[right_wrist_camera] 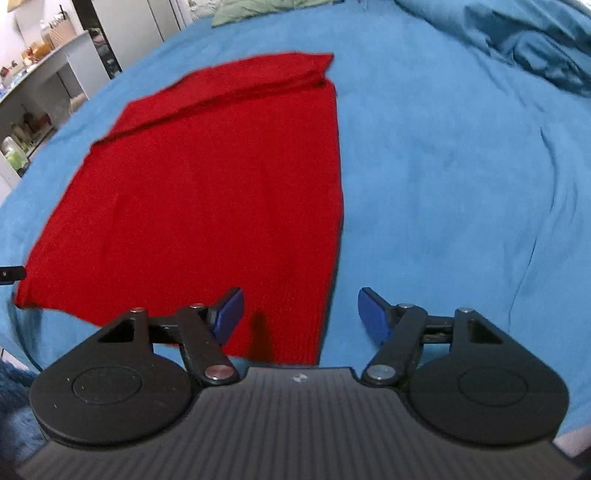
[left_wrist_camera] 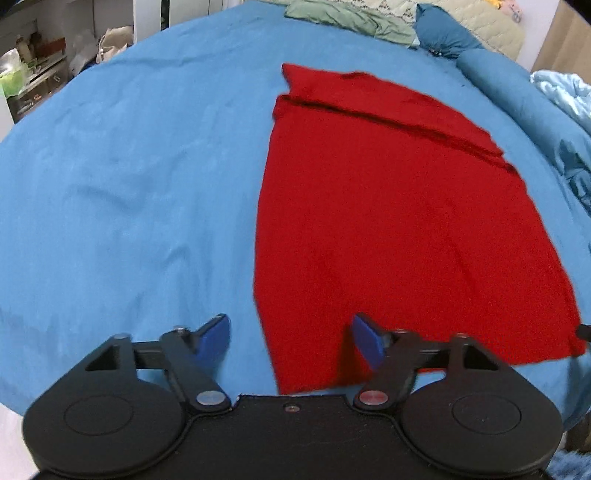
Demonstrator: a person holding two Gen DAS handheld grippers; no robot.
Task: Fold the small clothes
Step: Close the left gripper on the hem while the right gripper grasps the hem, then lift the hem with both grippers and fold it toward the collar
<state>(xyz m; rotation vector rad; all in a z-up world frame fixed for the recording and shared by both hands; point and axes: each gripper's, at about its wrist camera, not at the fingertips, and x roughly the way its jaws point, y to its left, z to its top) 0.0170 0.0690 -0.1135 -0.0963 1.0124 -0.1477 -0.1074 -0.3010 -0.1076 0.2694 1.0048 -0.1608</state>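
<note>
A red knit garment (left_wrist_camera: 388, 221) lies flat on the blue bed sheet (left_wrist_camera: 129, 184), with a folded band across its far end. It also shows in the right wrist view (right_wrist_camera: 207, 192). My left gripper (left_wrist_camera: 291, 339) is open and empty, hovering over the garment's near left corner. My right gripper (right_wrist_camera: 301, 314) is open and empty, hovering over the garment's near right corner, its jaws astride the garment's right edge. A dark tip of the other gripper shows at each view's side edge (right_wrist_camera: 11, 275).
A green garment (left_wrist_camera: 351, 18) and a blue pillow (left_wrist_camera: 447, 33) lie at the far end of the bed. A rumpled blue duvet (right_wrist_camera: 517, 37) lies at the far right. Shelves and clutter (left_wrist_camera: 33, 62) stand beyond the bed's left side.
</note>
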